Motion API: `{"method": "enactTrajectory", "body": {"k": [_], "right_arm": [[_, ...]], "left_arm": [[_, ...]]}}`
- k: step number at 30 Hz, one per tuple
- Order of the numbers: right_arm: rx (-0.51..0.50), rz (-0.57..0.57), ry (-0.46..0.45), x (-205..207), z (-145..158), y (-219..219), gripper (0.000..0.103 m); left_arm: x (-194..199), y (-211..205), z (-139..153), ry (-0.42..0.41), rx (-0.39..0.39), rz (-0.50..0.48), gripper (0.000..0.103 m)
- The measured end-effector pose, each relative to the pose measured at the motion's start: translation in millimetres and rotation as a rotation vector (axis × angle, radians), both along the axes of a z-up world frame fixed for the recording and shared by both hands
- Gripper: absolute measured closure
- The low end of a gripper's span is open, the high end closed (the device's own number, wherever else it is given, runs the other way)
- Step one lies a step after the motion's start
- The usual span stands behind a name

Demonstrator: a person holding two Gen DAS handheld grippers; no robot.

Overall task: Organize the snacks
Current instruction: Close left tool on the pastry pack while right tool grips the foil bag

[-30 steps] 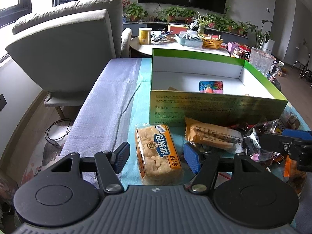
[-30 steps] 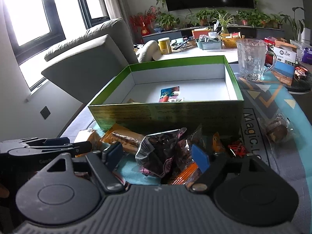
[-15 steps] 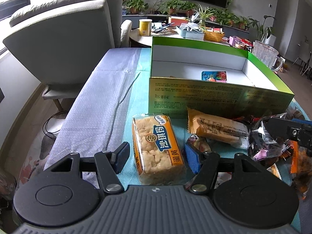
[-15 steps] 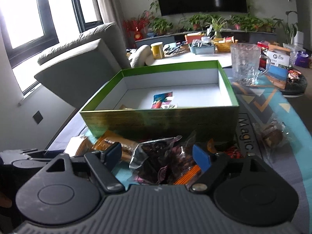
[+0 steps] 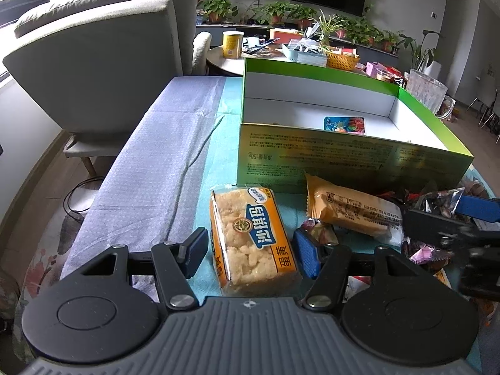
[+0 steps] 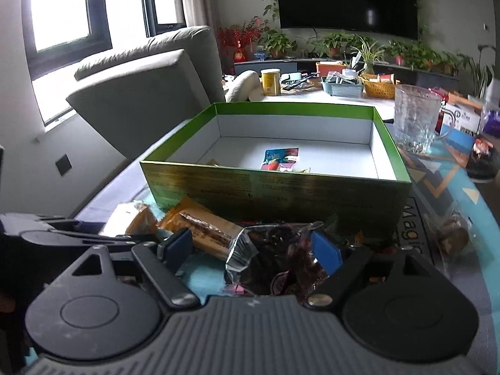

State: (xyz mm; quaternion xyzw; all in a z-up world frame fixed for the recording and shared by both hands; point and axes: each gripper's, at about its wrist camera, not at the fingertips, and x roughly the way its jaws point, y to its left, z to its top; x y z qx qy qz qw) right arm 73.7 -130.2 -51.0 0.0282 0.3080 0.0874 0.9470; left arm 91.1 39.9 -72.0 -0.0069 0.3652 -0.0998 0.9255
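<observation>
While the left gripper point(image 5: 250, 247) straddles the egg-yolk rice-crisp pack point(image 5: 251, 237), its jaws, which have just been closing a little, stand apart from the wrapper. The right gripper point(image 6: 250, 247), also open, brackets a dark crinkled snack bag point(image 6: 275, 259). Ahead of both lies the green box point(image 5: 343, 159). Likely risk: pads sliding off glossy film, or catching the neighbouring orange bar point(image 5: 350, 212).

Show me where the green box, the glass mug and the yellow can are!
green box point(image 6: 275, 193), right wrist view, near outer wall
glass mug point(image 6: 414, 118), right wrist view, middle of its body
yellow can point(image 5: 232, 44), left wrist view, its side
</observation>
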Motion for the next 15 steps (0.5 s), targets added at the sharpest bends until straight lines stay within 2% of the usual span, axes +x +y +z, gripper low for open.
{"method": "enactTrajectory", "body": {"k": [4, 6, 8, 10, 15], "right_arm": [[-0.047, 0.002, 0.004, 7, -3, 1, 0.054], [-0.039, 0.015, 0.006, 8, -3, -2, 0.055], [-0.028, 0.03, 0.009, 7, -3, -3, 0.06], [-0.013, 0.031, 0.008, 4, -1, -4, 0.064], [0.015, 0.045, -0.008, -4, 7, -4, 0.066]], "left_arm": [[0, 3, -2, -0.004, -0.02, -0.002, 0.05], [0, 3, -3, -0.007, -0.024, -0.001, 0.05], [-1, 4, -5, -0.011, -0.031, 0.004, 0.05], [-2, 3, -6, -0.022, -0.024, 0.001, 0.058], [-14, -3, 1, -0.082, -0.016, -0.062, 0.062]]}}
